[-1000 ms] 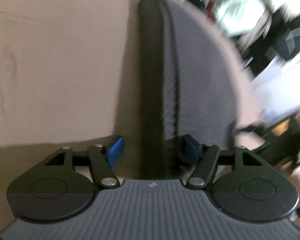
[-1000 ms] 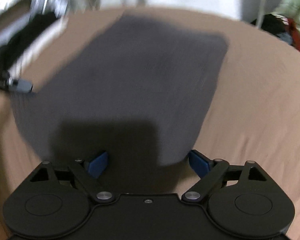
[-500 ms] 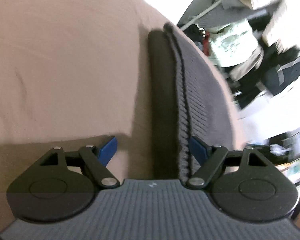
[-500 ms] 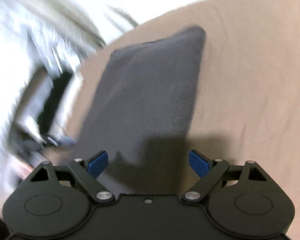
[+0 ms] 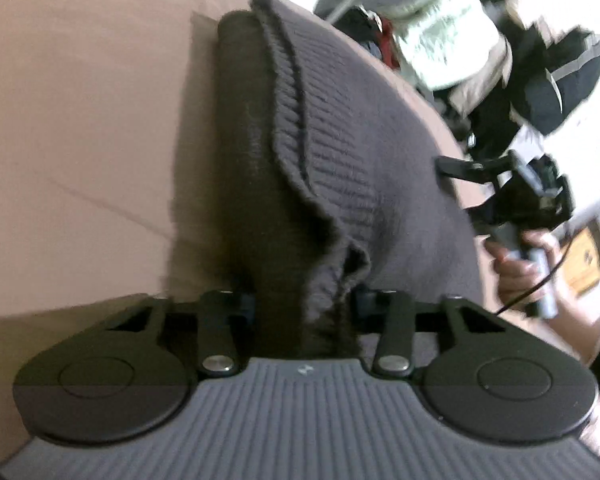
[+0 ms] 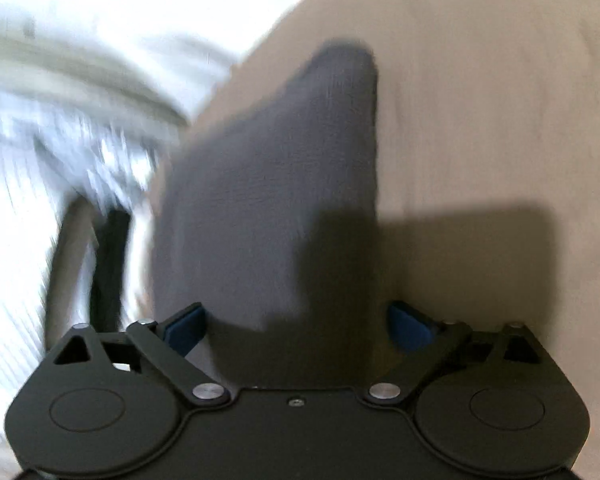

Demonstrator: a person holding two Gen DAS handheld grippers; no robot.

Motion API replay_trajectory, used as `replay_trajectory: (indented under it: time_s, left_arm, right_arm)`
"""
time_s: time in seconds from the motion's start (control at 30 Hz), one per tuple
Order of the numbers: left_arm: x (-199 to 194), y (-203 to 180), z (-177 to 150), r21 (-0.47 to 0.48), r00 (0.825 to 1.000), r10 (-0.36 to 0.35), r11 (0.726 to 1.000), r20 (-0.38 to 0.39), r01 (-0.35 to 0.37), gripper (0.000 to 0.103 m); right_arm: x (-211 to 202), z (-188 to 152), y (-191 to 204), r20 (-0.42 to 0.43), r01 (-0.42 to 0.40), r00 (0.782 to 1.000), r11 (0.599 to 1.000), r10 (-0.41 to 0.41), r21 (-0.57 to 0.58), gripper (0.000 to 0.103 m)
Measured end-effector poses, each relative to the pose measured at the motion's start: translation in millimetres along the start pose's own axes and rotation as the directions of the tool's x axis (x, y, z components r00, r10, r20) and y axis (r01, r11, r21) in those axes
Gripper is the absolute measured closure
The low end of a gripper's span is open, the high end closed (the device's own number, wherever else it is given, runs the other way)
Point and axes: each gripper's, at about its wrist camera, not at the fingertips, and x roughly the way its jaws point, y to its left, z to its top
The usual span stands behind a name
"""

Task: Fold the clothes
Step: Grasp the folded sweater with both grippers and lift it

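Note:
A folded dark grey knit sweater (image 5: 340, 128) lies on a tan bedsheet (image 5: 80, 120). My left gripper (image 5: 304, 304) is shut on the stacked edge layers of the sweater, with the ribbed hem bunched between its blue pads. In the right wrist view the same sweater (image 6: 268, 184) stretches away from my right gripper (image 6: 298, 324), which is open with its blue fingertips (image 6: 410, 326) spread over the near corner of the cloth. The right gripper (image 5: 512, 192) also shows at the far side of the sweater in the left wrist view, held by a hand (image 5: 516, 268).
Piled clothes and bags (image 5: 500, 52) sit beyond the bed's edge at the upper right of the left wrist view. The tan sheet (image 6: 480, 100) spreads wide to the right of the sweater. Blurred white and pale shapes (image 6: 60, 120) fill the left of the right wrist view.
My left gripper went from open beside the sweater's edge to shut on its layers. The right gripper swung rightward along the sweater, staying open.

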Motion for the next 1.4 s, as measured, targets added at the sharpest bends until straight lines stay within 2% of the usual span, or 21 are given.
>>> replay_trajectory:
  time_s: [0.03, 0.1, 0.2, 0.37, 0.53, 0.63, 0.7, 0.77, 0.8, 0.83, 0.87, 0.93, 0.97, 1.0, 1.1, 1.13, 1.17, 1.23, 1.27, 1.33, 1.4]
  left_arm:
    - [-5, -7, 2, 0.023, 1.0, 0.016, 1.0, 0.015, -0.016, 0.071]
    - [-16, -28, 1, 0.14, 0.995, 0.074, 0.987, 0.07, -0.083, 0.073]
    - [-30, -46, 12, 0.134, 0.989, 0.078, 0.986, 0.126, -0.095, 0.074]
    - [-90, -43, 22, 0.061, 0.967, 0.091, 0.992, 0.237, -0.108, 0.074]
    - [-150, -28, 25, 0.001, 0.933, 0.169, 0.984, 0.317, -0.179, 0.072]
    - [-131, 4, 30, -0.061, 0.938, 0.253, 0.968, 0.236, -0.245, 0.06]
    - [-106, 31, 30, -0.146, 0.92, 0.375, 0.922, 0.115, -0.358, 0.051]
    - [-111, 56, 24, -0.272, 0.944, 0.317, 0.92, 0.092, -0.282, 0.04]
    - [-120, 60, 24, -0.317, 0.958, 0.27, 0.921, 0.098, -0.228, 0.04]
    - [-129, 64, 23, -0.359, 0.968, 0.226, 0.917, 0.106, -0.175, 0.041]
    - [-133, 64, 19, -0.352, 0.968, 0.228, 0.919, 0.107, -0.178, 0.04]
    - [-142, 63, 12, -0.34, 0.967, 0.232, 0.923, 0.11, -0.182, 0.032]
    - [-145, 62, 9, -0.336, 0.967, 0.23, 0.924, 0.11, -0.182, 0.03]
    - [-143, 67, 5, -0.374, 0.981, 0.173, 0.918, 0.087, -0.129, 0.03]
    - [-129, 86, -11, -0.491, 0.99, 0.095, 0.871, 0.102, -0.033, 0.029]
    - [-119, 89, -11, -0.49, 0.988, 0.091, 0.872, 0.121, -0.02, 0.03]
    - [-116, 85, -5, -0.454, 0.988, 0.082, 0.891, 0.133, -0.012, 0.032]
    - [-109, 77, 5, -0.379, 0.987, 0.063, 0.925, 0.146, -0.004, 0.053]
    - [-106, 76, 7, -0.374, 0.987, 0.061, 0.928, 0.15, -0.001, 0.062]
    - [-107, 71, 7, -0.381, 0.983, 0.074, 0.924, 0.166, -0.005, 0.07]
    - [-119, 59, 8, -0.351, 0.976, 0.107, 0.936, 0.19, -0.034, 0.074]
  right_arm:
    - [6, 3, 4, 0.019, 0.011, 1.0, 1.0, -0.01, -0.006, 0.004]
    - [20, 5, 23, 0.038, 0.062, 0.998, 0.99, -0.058, -0.124, 0.026]
    - [11, -6, 65, 0.116, 0.127, 0.989, 0.942, -0.095, -0.31, 0.048]
    - [-24, -37, 142, 0.224, 0.114, 0.975, 0.863, 0.0, -0.492, 0.05]
    - [-37, -34, 182, 0.197, -0.015, 0.974, 0.896, 0.114, -0.444, 0.05]
    - [-2, -40, 197, 0.172, 0.092, 0.985, 0.878, -0.01, -0.47, 0.043]
    - [34, -35, 185, 0.114, 0.183, 0.983, 0.874, -0.147, -0.451, 0.038]
    - [52, -33, 165, 0.102, 0.253, 0.967, 0.864, -0.232, -0.434, 0.037]
    - [59, -32, 154, 0.1, 0.287, 0.958, 0.858, -0.271, -0.426, 0.032]
    - [56, -32, 145, 0.101, 0.271, 0.962, 0.877, -0.252, -0.397, 0.029]
    - [47, -31, 135, 0.089, 0.233, 0.973, 0.907, -0.215, -0.35, 0.023]
    - [37, -28, 118, 0.048, 0.161, 0.987, 0.951, -0.153, -0.262, 0.022]
    - [43, -27, 119, 0.028, 0.138, 0.99, 0.962, -0.135, -0.237, 0.022]
    - [46, -27, 118, 0.01, 0.126, 0.992, 0.965, -0.128, -0.231, 0.022]
    - [54, -22, 120, -0.01, 0.123, 0.992, 0.963, -0.129, -0.241, 0.016]
    - [65, -18, 124, -0.019, 0.114, 0.992, 0.965, -0.122, -0.237, 0.015]
    - [77, -14, 128, -0.029, 0.105, 0.993, 0.967, -0.115, -0.232, 0.013]
    - [97, -8, 131, -0.077, 0.08, 0.992, 0.972, -0.099, -0.223, 0.013]
    - [107, -7, 135, -0.086, 0.077, 0.991, 0.972, -0.099, -0.223, 0.012]
    - [116, -10, 150, -0.051, 0.113, 0.99, 0.946, -0.135, -0.303, 0.021]
    - [107, -22, 174, 0.005, 0.135, 0.989, 0.912, -0.144, -0.386, 0.043]
